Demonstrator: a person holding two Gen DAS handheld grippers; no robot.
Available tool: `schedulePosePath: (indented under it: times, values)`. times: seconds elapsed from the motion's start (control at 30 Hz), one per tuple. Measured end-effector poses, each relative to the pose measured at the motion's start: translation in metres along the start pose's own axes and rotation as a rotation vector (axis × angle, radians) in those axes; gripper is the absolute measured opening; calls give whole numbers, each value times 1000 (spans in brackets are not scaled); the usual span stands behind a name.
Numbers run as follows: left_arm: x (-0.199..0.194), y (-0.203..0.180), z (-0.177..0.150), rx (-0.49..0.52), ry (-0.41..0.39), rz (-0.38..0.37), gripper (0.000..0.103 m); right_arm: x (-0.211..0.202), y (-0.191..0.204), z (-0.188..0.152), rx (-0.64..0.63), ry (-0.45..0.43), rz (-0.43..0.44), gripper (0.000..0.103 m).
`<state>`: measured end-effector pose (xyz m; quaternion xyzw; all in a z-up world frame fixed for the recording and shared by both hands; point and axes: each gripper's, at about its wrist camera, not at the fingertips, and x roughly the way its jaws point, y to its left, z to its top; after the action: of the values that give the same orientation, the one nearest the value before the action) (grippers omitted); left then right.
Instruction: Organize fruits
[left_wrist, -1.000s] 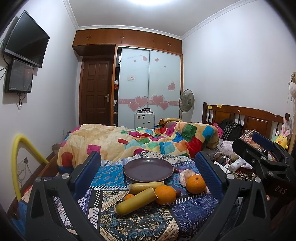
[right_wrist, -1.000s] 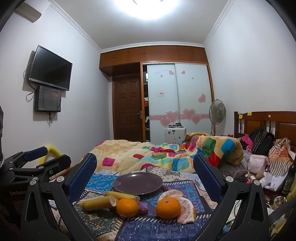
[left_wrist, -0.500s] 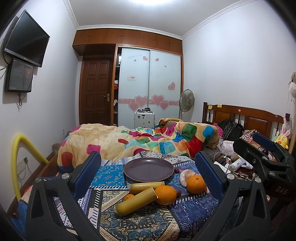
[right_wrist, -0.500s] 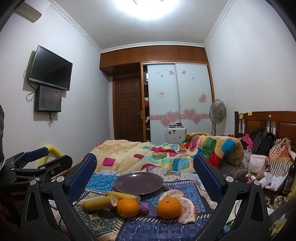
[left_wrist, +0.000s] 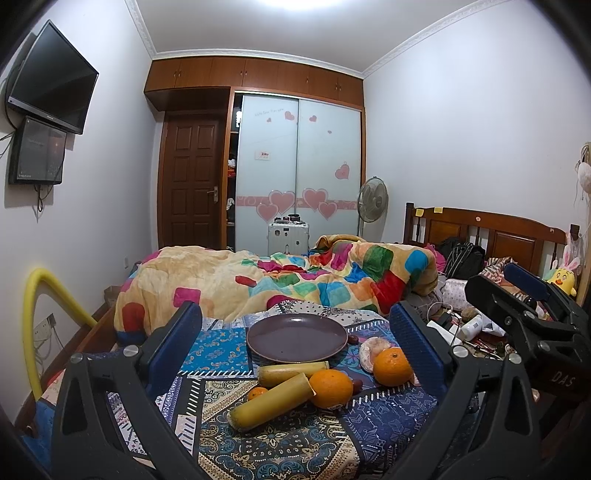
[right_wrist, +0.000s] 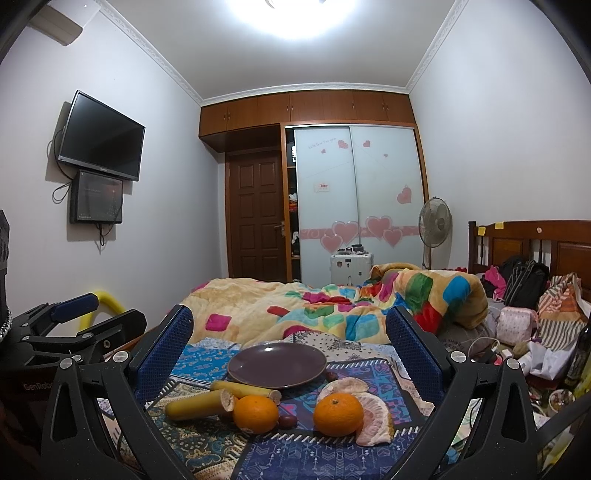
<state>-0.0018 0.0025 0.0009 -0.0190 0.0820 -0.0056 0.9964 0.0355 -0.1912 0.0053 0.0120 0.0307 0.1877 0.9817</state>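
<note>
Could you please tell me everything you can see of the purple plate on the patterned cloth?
The purple plate is round, shallow and dark, with a smooth, slightly glossy surface, perhaps ceramic. It lies flat and empty on the patterned cloth, behind the fruit. A yellow stick lies along its near rim; whether they touch is unclear.

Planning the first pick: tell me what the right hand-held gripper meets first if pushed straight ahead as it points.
Probably the purple plate, which sits centred between the open fingers of the right hand-held gripper. The oranges and sugarcane pieces lie lower and nearer, likely under that line; depth is uncertain.

Nothing has changed; fruit and both tools sit as before.
</note>
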Motion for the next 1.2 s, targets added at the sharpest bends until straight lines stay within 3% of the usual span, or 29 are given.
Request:
schedulePosePath:
  times: [0.3,0.57,0.87,1.2]
  values:
    - [1,0,-1,1,2,0,103,4,3,-3,5,7,3,103]
    - [29,7,-17,-2,75,-4,103,18,-5,-15,0,53,-13,103]
    - [80,34,-46,-25,254,33,103,46,-27,-48,-59,211,-60,103]
    - [132,51,-88,-11,474,5,103,75,-54,-79,-110,399,-75,103]
